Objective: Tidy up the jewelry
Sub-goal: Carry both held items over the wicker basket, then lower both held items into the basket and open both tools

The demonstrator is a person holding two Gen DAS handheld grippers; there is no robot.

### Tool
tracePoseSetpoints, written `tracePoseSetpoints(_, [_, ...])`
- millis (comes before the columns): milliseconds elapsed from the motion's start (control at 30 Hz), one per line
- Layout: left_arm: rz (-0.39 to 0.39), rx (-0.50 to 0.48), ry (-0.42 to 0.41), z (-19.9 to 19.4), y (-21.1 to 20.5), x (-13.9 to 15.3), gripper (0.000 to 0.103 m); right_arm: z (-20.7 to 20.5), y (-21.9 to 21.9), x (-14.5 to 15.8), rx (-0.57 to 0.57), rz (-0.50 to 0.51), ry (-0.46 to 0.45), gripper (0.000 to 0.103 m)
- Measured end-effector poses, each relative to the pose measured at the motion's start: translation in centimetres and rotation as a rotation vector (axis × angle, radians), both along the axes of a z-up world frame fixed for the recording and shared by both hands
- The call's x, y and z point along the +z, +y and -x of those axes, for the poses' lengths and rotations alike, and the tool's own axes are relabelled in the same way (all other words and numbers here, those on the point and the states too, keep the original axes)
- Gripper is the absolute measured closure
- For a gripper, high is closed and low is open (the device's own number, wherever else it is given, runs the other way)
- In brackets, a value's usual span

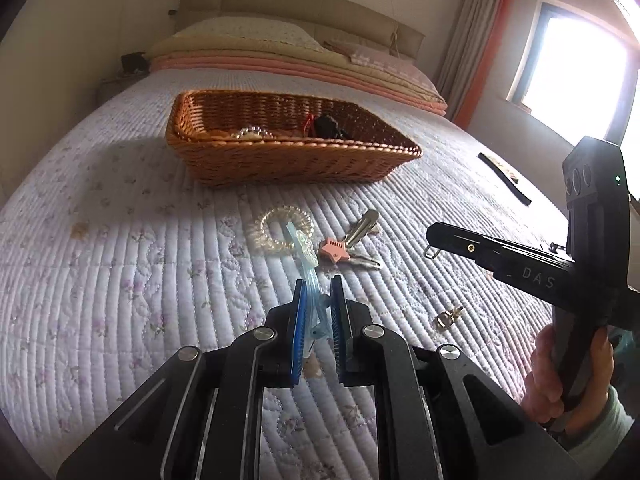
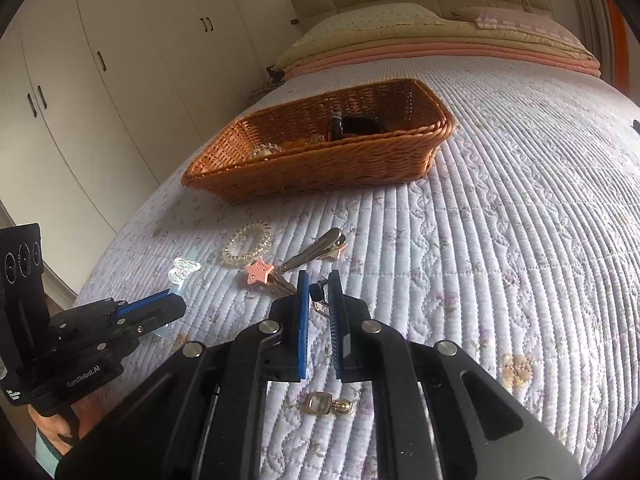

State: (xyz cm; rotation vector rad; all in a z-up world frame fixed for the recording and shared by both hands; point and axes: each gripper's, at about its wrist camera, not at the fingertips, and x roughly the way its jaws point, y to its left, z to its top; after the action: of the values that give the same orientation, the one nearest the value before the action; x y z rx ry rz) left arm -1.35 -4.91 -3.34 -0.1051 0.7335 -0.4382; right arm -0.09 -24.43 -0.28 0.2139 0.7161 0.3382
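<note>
two grippers work over a quilted lavender bedspread stitched in ribs and scrolls. the left gripper pinches a translucent pale-blue hair clip with a frilly cloud-shaped top. the right gripper pinches a small dark earring with a metal loop. a clear coiled hair tie, pink star clip and gold square earring lie near. a woven rattan basket sits beyond, holding beads and dark pieces.
</note>
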Motion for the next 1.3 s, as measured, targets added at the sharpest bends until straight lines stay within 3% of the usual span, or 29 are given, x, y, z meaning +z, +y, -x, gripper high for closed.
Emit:
tracePoseSetpoints(367, [0.075,0.003,-0.171,-0.1,1.2,6.7,0.093,1.0,0.6,7.5,0.005,0.049,-0.19,0.095])
tracePoseSetpoints(533, [0.083,0.014,-0.214,-3.8,1.6,9.3,0.093,-2.6,1.3,11.5,0.018,0.082,-0.255,0.095])
tracePoseSetpoints(633, [0.081,0.031,-0.21,-7.2,1.8,10.2,0.093,-6.7,1.6,12.7,0.021,0.068,-0.232,0.095])
tracePoseSetpoints(733, [0.083,0.044,-0.188,-10.5,1.8,10.0,0.093,-11.1,1.9,12.6,0.029,0.048,-0.176,0.095])
tracePoseSetpoints(933, [0.064,0.048,-0.103,-15.7,1.5,7.0,0.093,-19.2,3.0,8.9,0.044,-0.008,-0.007,0.095])
tracePoseSetpoints(1300, [0.011,0.054,-0.014,-18.3,0.9,2.6,0.092,-23.0,4.8,4.0,0.032,0.051,0.099,0.095])
